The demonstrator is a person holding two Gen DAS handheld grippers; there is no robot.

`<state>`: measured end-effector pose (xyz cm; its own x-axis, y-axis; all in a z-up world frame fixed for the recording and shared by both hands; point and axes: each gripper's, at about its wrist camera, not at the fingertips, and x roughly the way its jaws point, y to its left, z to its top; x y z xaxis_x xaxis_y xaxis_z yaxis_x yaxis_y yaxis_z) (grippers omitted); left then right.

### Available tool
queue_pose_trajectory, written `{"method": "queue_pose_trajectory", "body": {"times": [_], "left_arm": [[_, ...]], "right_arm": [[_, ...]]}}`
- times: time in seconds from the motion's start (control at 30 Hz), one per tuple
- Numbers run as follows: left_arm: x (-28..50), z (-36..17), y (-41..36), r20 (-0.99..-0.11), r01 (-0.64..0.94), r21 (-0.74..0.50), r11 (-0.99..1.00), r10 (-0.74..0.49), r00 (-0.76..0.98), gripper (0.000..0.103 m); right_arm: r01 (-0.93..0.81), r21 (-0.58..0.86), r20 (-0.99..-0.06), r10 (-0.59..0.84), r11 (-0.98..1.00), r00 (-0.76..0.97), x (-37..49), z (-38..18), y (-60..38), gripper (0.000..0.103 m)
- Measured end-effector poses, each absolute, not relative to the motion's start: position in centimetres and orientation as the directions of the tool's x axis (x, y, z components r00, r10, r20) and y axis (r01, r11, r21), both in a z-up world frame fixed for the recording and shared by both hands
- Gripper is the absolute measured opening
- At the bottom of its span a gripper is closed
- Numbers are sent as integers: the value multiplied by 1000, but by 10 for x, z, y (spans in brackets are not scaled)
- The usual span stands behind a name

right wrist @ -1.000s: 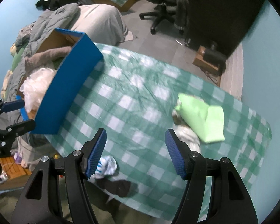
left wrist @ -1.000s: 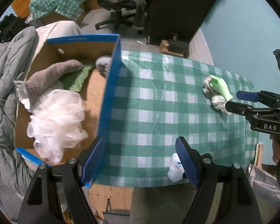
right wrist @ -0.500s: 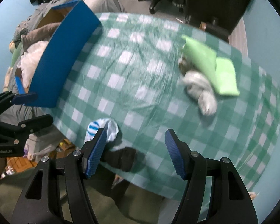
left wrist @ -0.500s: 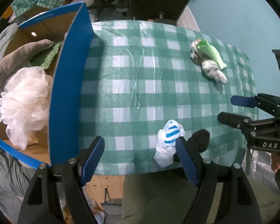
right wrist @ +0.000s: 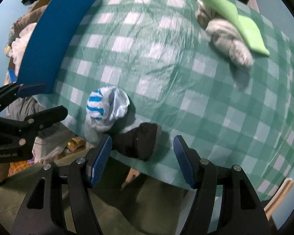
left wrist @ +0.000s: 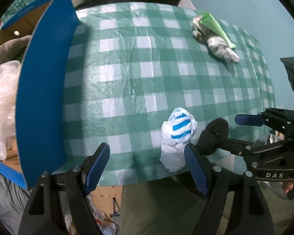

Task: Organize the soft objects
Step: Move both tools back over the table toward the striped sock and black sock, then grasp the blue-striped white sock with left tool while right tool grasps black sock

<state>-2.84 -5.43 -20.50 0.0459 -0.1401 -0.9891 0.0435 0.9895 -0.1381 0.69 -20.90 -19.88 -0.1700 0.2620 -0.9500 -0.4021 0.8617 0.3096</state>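
My left gripper (left wrist: 147, 164) hung with its blue pads spread wide and nothing between them, right over the near edge of the green checked tablecloth (left wrist: 147, 58), and the white sock with blue stripes (left wrist: 177, 137) lay just inside its right pad, not pinched. My right gripper (right wrist: 143, 156) was gaping too, jaws apart and empty, with the dark sock (right wrist: 141, 143) sitting low in the gap between the pads, its left end by the left pad; I couldn't swear whether that pad brushed it, the frame was smeared there. From the right wrist view the striped sock (right wrist: 105, 107) sat just beside the dark one, up and to the left, both close to the table's front edge. In the left wrist view the dark sock (left wrist: 213, 137) showed just beyond my right pad, with the other gripper (left wrist: 250, 135) reaching in from the right. Well across the cloth, at the far right, lay the grey sock (right wrist: 231, 41) with a bright green cloth (right wrist: 235, 17) draped over it. Off to the left stood the blue-walled cardboard box (left wrist: 41, 98), and inside it I saw a white mesh puff (left wrist: 2, 101) and something grey-brown (left wrist: 7, 49).
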Motion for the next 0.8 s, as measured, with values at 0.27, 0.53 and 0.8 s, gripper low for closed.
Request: {"method": "queue_pose_trajectory", "body": {"times": [0.27, 0.53, 0.8], "left_arm": [[-31, -217, -63, -992, 118, -114, 986, -119, 33, 80], [-27, -224, -70, -992, 172, -121, 978, -126, 20, 80], [-23, -229, -82, -989, 206, -144, 968, -148, 6, 81]], "right_arm": [[-337, 313, -947, 264, 888, -185, -3, -224, -204, 67], [-308, 318, -946, 280, 897, -162, -4, -234, -201, 61], [-348, 297, -955, 270, 889, -125, 3, -228, -203, 48]]}}
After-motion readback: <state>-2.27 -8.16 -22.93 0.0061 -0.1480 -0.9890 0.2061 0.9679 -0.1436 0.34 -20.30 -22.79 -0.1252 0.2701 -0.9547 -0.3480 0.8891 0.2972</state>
